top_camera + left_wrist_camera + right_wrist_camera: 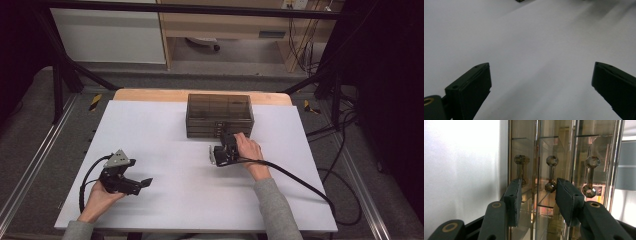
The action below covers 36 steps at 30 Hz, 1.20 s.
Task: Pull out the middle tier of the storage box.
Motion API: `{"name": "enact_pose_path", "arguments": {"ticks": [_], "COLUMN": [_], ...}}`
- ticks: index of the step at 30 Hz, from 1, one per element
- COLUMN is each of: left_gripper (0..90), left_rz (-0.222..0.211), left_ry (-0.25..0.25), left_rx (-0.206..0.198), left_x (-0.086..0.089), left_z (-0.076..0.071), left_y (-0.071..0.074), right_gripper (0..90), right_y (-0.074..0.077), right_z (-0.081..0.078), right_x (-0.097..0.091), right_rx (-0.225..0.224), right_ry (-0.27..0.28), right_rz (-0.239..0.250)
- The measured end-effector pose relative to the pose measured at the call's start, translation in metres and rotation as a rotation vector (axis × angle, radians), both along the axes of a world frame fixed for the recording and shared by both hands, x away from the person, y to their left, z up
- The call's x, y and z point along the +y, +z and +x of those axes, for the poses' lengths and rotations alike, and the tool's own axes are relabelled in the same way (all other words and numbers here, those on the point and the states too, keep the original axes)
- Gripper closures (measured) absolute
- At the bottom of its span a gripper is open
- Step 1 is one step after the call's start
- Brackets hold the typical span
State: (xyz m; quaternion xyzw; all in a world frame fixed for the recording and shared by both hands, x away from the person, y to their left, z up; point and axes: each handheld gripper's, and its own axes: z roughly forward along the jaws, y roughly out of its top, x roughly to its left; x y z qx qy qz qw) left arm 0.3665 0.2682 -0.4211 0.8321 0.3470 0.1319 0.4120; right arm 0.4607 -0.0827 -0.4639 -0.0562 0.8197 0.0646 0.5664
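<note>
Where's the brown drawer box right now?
In the high view the drawer box sits at the table's far edge, right of centre, with the right hand-held gripper at its front.

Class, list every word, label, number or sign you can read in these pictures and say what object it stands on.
No text can be read in any view.
Grey label on the wooden shelf behind the table: too small and blurred to read.
Smoky transparent plastic drawer box: no lettering visible.
Yellow-and-black striped floor markers: hazard stripes, no words.
</note>
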Motion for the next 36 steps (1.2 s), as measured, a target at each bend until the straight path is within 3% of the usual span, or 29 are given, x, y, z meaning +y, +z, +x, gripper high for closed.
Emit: {"name": "enact_pose_path", "arguments": {"ticks": [36], "left_gripper": [2.3], "left_rz": [0.000], "left_ry": [-0.002], "left_rx": [0.001], "left_x": [-0.0001], "left_z": [0.0000], "left_y": [-0.0001], "right_gripper": [76.3], "right_y": [-0.0033], "right_z": [-0.0005], "right_x": [0.0000], "right_rx": [-0.096], "right_ry": [0.007], "right_rz": [-0.013]}}
